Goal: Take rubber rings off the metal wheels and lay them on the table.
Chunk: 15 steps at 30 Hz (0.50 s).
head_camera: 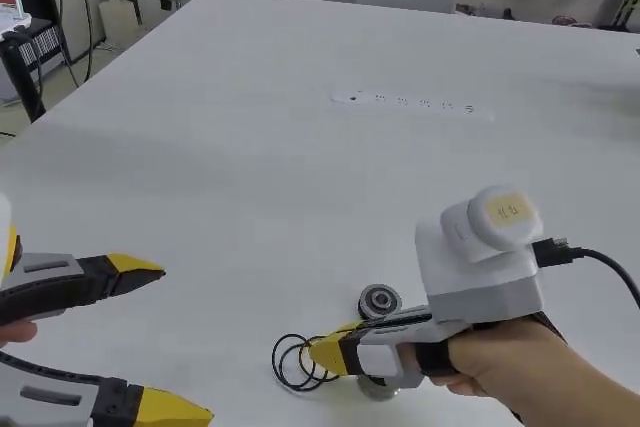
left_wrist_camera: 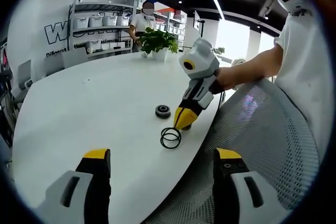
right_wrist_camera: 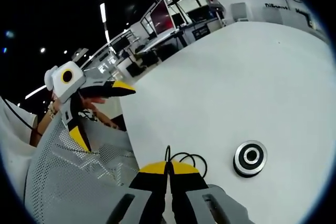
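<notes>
Two claws of mine are over a white table point(head_camera: 250, 167) that fills most of the head view. My left claw point(head_camera: 160, 337) sits at the lower left of that frame with its yellow-tipped jaws spread wide and nothing between them. In the right gripper view it appears at the upper left, beyond the table edge.

My right claw point(head_camera: 325, 352) is at the lower centre of the head view, pointing left, with its jaws pressed together. In its own view the two yellow tips meet at the bottom centre, and a thin black strand runs into the seam between them, so I am pinching the rings.

One metal wheel point(head_camera: 380, 301) lies flat on the table, just above my right claw in the head view and apart from the rings. The black rings point(head_camera: 298, 359) overlap in a loose bunch on the table at the right claw's tip, in the lower centre of the frame.
</notes>
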Each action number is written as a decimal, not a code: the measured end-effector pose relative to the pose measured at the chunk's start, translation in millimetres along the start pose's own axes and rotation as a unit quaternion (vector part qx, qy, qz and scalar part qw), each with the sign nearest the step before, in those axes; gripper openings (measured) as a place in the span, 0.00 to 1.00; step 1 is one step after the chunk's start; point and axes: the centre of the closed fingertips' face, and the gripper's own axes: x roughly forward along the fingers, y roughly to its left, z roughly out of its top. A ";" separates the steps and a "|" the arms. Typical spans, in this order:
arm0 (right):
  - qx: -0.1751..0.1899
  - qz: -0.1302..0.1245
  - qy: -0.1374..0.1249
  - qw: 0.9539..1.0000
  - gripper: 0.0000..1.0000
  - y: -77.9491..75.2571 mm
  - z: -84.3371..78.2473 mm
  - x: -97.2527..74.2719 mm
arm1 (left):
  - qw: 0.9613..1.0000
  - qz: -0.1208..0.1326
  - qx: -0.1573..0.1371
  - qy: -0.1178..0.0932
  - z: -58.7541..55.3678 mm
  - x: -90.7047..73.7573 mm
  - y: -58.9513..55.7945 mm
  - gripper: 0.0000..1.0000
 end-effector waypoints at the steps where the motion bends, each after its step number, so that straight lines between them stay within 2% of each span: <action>1: 0.001 0.000 0.000 1.000 0.00 -0.2 -0.2 0.0 | 1.000 0.000 0.000 0.000 -0.2 0.0 -0.2 0.78; 15: 0.008 -0.006 0.002 1.000 0.00 -2.6 -0.6 -1.7 | 1.000 0.003 -0.002 0.002 -1.7 -1.1 1.0 0.78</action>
